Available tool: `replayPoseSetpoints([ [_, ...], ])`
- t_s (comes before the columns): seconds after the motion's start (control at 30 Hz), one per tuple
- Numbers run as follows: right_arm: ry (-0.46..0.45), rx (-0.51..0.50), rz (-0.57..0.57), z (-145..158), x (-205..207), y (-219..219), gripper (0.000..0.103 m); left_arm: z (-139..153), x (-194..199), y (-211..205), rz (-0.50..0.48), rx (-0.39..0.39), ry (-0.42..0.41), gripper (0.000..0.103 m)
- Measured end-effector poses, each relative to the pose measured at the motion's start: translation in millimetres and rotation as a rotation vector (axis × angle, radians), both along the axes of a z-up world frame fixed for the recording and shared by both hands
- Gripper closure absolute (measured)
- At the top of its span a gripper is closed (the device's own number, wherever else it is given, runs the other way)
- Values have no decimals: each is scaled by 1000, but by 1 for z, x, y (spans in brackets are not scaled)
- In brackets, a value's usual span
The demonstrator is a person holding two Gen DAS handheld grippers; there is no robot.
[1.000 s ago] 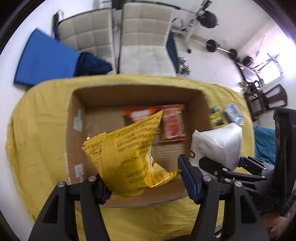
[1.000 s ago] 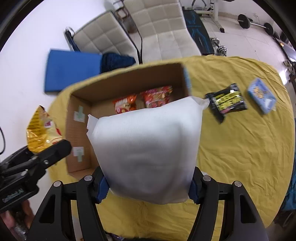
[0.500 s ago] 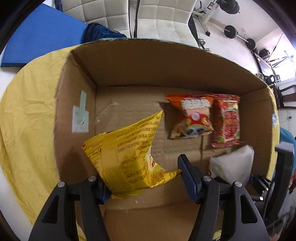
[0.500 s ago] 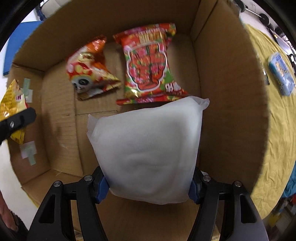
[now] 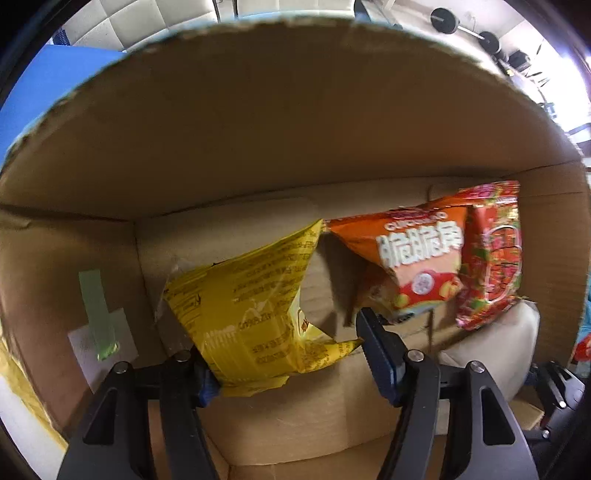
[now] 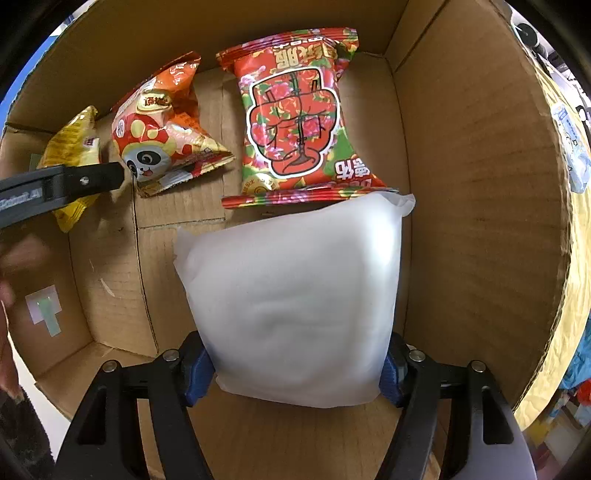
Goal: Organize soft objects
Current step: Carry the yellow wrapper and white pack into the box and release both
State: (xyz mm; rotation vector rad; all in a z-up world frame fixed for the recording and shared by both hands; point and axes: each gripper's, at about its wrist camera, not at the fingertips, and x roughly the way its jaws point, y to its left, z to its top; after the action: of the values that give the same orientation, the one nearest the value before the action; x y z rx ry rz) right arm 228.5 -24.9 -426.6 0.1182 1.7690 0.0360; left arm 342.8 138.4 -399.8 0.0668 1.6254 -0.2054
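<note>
My left gripper [image 5: 288, 354] is shut on a yellow snack bag [image 5: 255, 306] and holds it low inside a cardboard box [image 5: 258, 122], at its left side. My right gripper [image 6: 295, 373] is shut on a white soft pack [image 6: 299, 291] inside the same box [image 6: 476, 206], at its right side. An orange panda snack bag [image 6: 162, 125] and a red flowered snack bag [image 6: 299, 118] lie on the box floor at the far wall. They also show in the left wrist view, the orange bag [image 5: 410, 258] and the red bag [image 5: 491, 254]. The yellow bag [image 6: 74, 151] and the left gripper's finger show at the left of the right wrist view.
The box stands on a yellow cloth [image 6: 569, 295]. A blue packet [image 6: 572, 155] lies on the cloth to the right of the box. Green tape patches [image 5: 99, 317] mark the box's left wall. White chairs [image 5: 147, 18] and gym weights [image 5: 447, 22] stand beyond the box.
Both grippers have gone down from above the table into the box with their loads. The white pack now sits just in front of the red bag, the yellow bag beside the orange one.
</note>
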Motion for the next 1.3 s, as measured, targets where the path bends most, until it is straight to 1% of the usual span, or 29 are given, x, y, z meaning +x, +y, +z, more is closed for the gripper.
replayPoseSetpoints([
  [0.03, 4, 2, -5, -3, 6, -2, 30, -1, 0, 0, 5, 1, 4, 40],
  [0.2, 21, 6, -7, -2, 9, -4, 26, -6, 3, 8, 47, -21, 34, 39],
  [0.27, 17, 8, -9, 0, 10, -3, 24, -6, 3, 10, 55, -23, 35, 31],
  [0.33, 15, 16, -14, 8, 11, -1, 21, -3, 2, 11, 56, -18, 27, 31],
  [0.43, 4, 26, -18, 23, 12, 0, 14, 2, 0, 9, 54, -5, 14, 17],
  [0.5, 3, 30, -20, 28, 15, 1, 10, 5, 0, 10, 62, 0, 13, 17],
  [0.57, -3, 30, -22, 33, 17, 2, 8, 9, 0, 12, 70, -12, 15, 13],
  [0.67, -14, 30, -25, 44, 21, 3, 6, 18, -9, 12, 78, -32, 13, 9],
  [0.77, -33, 36, -30, 56, 27, 7, 0, 30, -19, 14, 93, -42, -11, 8],
  [0.9, -73, 28, -26, 78, 36, 14, 0, 48, -40, 20, 135, -73, -51, 5],
  [0.97, -89, 25, -20, 85, 38, 16, 0, 61, -53, 26, 152, -86, -85, 4],
  [1.0, -95, 26, -17, 84, 41, 16, 0, 72, -49, 25, 155, -86, -95, 4],
  [1.1, -124, 27, -6, 97, 44, 17, 0, 97, -77, 26, 161, -99, -141, 4],
  [1.17, -155, 12, 7, 108, 44, 17, 0, 113, -95, 27, 163, -84, -171, 4],
  [1.2, -166, 9, 12, 111, 38, 13, 0, 120, -95, 24, 165, -82, -181, 4],
  [1.23, -176, 6, 18, 115, 35, 13, 0, 131, -106, 25, 172, -83, -201, 4],
  [1.3, -194, 6, 29, 126, 28, 12, 0, 144, -112, 28, 184, -87, -236, 4],
])
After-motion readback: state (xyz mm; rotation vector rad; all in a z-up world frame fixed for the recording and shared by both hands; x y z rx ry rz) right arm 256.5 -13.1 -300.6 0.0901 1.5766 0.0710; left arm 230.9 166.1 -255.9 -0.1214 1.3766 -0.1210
